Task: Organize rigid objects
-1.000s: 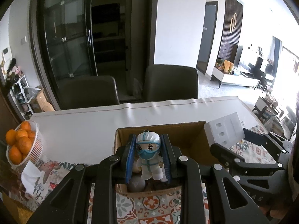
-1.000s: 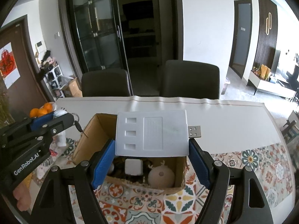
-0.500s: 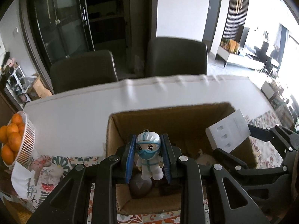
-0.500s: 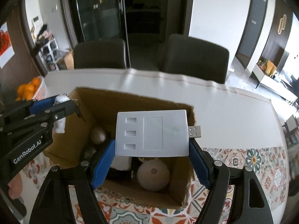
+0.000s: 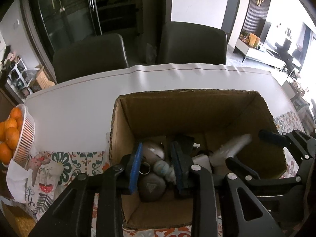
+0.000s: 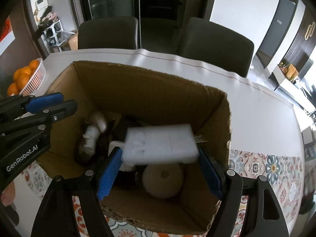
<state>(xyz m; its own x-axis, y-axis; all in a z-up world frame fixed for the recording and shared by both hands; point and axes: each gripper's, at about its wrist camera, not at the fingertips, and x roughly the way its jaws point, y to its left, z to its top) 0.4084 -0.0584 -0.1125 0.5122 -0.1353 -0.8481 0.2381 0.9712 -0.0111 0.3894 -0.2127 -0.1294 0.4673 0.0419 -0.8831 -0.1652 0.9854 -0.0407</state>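
Note:
An open cardboard box (image 5: 126, 130) (image 6: 138, 90) stands on the table with several small things inside. My left gripper (image 5: 158, 167) (image 6: 65, 102) hangs over its left part. Its jaws are opening, and no pad presses on anything. The small white and blue masked figurine (image 5: 164, 168) (image 6: 91, 136) lies blurred on the pile below them. My right gripper (image 6: 161, 169) (image 5: 246, 146) is over the box's right part, its pads against the sides of a flat white USB hub (image 6: 160, 144) (image 5: 231, 150). The hub is blurred and tipped away from the camera.
In the box also lie a round beige thing (image 6: 163, 179), a dark grey rounded thing (image 5: 151, 185) and a white block (image 5: 201, 161). A basket of oranges (image 5: 23, 138) (image 6: 35, 79) sits at the table's left edge. Two dark chairs (image 5: 88, 53) stand behind the white tabletop (image 5: 79, 102).
Both grippers have sunk and tipped down over the box. The figurine has left the left pads and now lies in the box. The hub has tipped forward between the right pads.

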